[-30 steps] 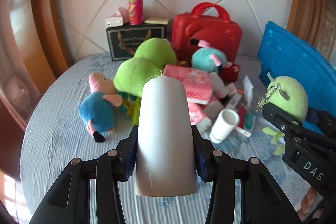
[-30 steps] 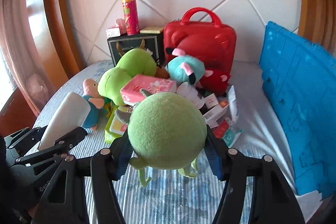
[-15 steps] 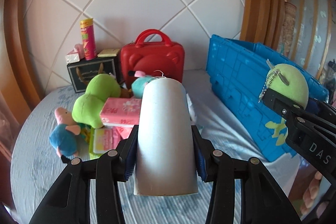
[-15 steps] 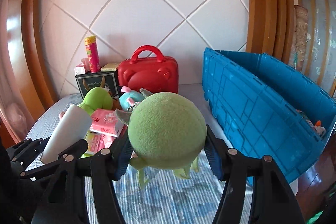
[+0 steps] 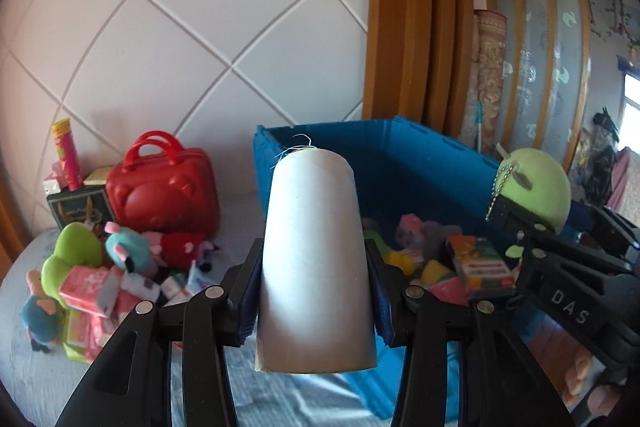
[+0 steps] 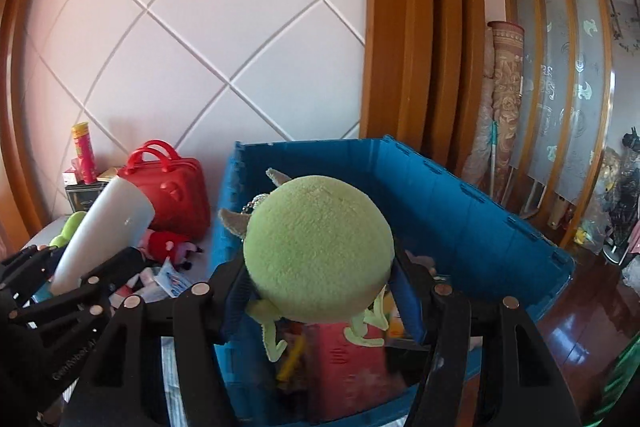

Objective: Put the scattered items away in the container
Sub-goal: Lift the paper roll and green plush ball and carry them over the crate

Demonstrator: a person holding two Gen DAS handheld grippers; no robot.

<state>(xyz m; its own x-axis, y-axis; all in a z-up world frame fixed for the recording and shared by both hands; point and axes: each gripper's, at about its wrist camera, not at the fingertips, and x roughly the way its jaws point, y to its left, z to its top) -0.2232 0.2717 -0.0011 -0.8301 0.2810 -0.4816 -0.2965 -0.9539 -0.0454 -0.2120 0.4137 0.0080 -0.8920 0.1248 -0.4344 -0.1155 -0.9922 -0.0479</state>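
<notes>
My left gripper [image 5: 312,291] is shut on a white cylinder [image 5: 314,263], held at the near left edge of the blue container [image 5: 420,155]. My right gripper [image 6: 320,291] is shut on a round green plush ball [image 6: 318,247] with a bead chain, above the container [image 6: 460,211]. In the left wrist view that ball [image 5: 536,187] and the right gripper [image 5: 524,227] show at the right. In the right wrist view the cylinder [image 6: 106,227] shows at the left. Several toys and boxes [image 5: 480,263] lie inside the container.
On the bed [image 5: 36,367] at the left lies a pile of plush toys [image 5: 76,255] and pink packs [image 5: 88,283]. Behind it stand a red case [image 5: 164,195], a dark box [image 5: 78,211] and a tall pink can [image 5: 66,155]. Wooden frame and floor lie to the right.
Both grippers have swung right and risen from the pile on the bed to the blue container, each keeping its hold. The container's inside has come into view.
</notes>
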